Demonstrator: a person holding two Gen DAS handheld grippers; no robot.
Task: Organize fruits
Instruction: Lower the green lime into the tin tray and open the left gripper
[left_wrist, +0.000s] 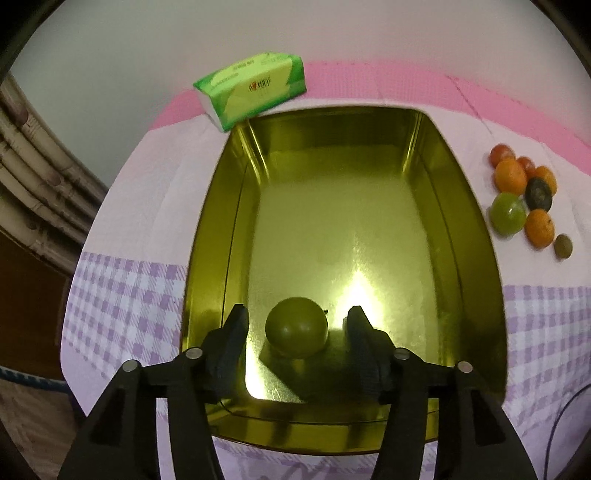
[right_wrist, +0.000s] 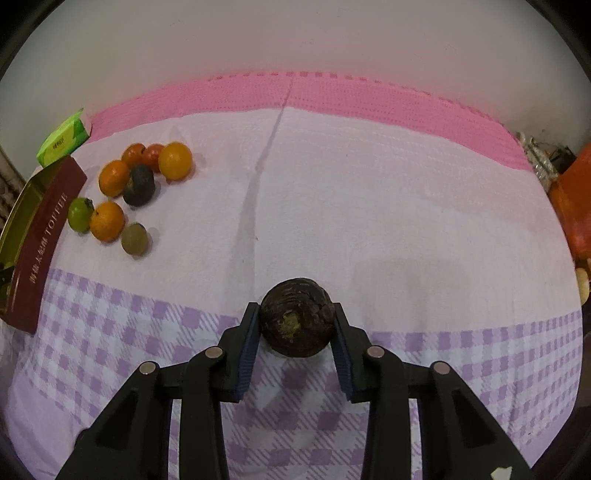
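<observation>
In the left wrist view a gold tin (left_wrist: 461, 206) stands on the cloth with one green fruit (left_wrist: 296, 331) on its floor at the near end. My left gripper (left_wrist: 297, 321) is open, its fingers either side of that fruit without touching it. In the right wrist view my right gripper (right_wrist: 295, 321) is shut on a dark brown wrinkled fruit (right_wrist: 297, 322), held above the checked cloth. A pile of several orange, red, green and dark fruits (right_wrist: 129, 192) lies at the far left, next to the tin's red outer wall (right_wrist: 40, 243); the pile also shows in the left wrist view (left_wrist: 524, 195).
A green tissue pack (left_wrist: 255, 88) lies behind the tin, also seen in the right wrist view (right_wrist: 64, 138). The table carries a white and purple checked cloth (right_wrist: 369, 206) with a pink strip at the back. An orange object (right_wrist: 576, 206) sits at the right edge.
</observation>
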